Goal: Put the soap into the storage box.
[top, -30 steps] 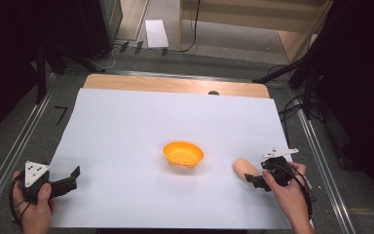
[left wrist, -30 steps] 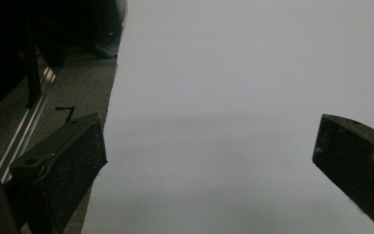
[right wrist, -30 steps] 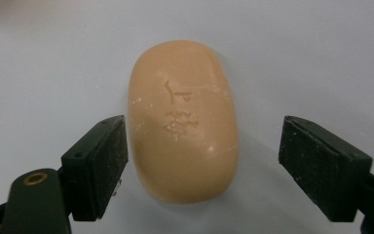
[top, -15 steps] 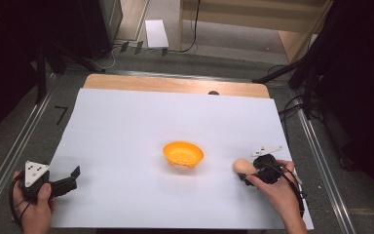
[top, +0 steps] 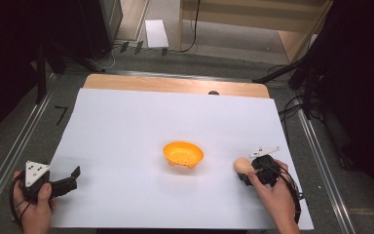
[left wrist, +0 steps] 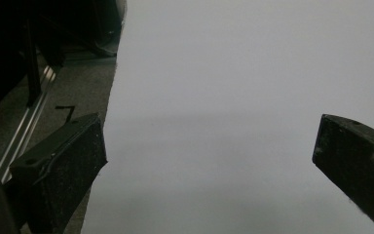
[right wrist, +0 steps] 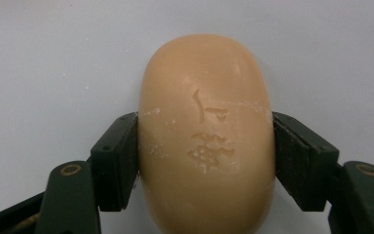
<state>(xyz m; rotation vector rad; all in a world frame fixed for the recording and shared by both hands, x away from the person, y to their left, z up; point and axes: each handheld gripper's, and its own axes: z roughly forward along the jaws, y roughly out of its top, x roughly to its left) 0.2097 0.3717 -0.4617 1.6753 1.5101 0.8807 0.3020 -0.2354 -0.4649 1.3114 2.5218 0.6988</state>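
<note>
Right claw [right wrist: 205, 161] clamps a tan soap bar [right wrist: 207, 131], 1 black pad [right wrist: 119, 156] pressed flat against each long side, the bar lying on the white sheet [right wrist: 39, 58] with its stamped face up. From the high view the same claw [top: 247, 171] sits near the sheet's right edge, the soap [top: 242, 165] poking out toward the orange bowl [top: 183, 154], which stands close by to its left at mid-sheet and apart from it. The person's right hand [top: 272, 195] wraps the handle from below.

Left claw [top: 74, 174] rests at the sheet's near left corner, jaws spread wide with nothing between them; its own view shows bare white sheet [left wrist: 233, 97] and the grey table edge [left wrist: 73, 83] beyond.

The step in hand appears to be the grasp, with the lift not yet begun: the soap looks seated on the sheet. The likely next move is a straight lift and a short carry left to the bowl, kept high enough to clear its rim. Soap is slick and rounded, so the squeeze must hold firm across the middle or the bar may shoot forward.
</note>
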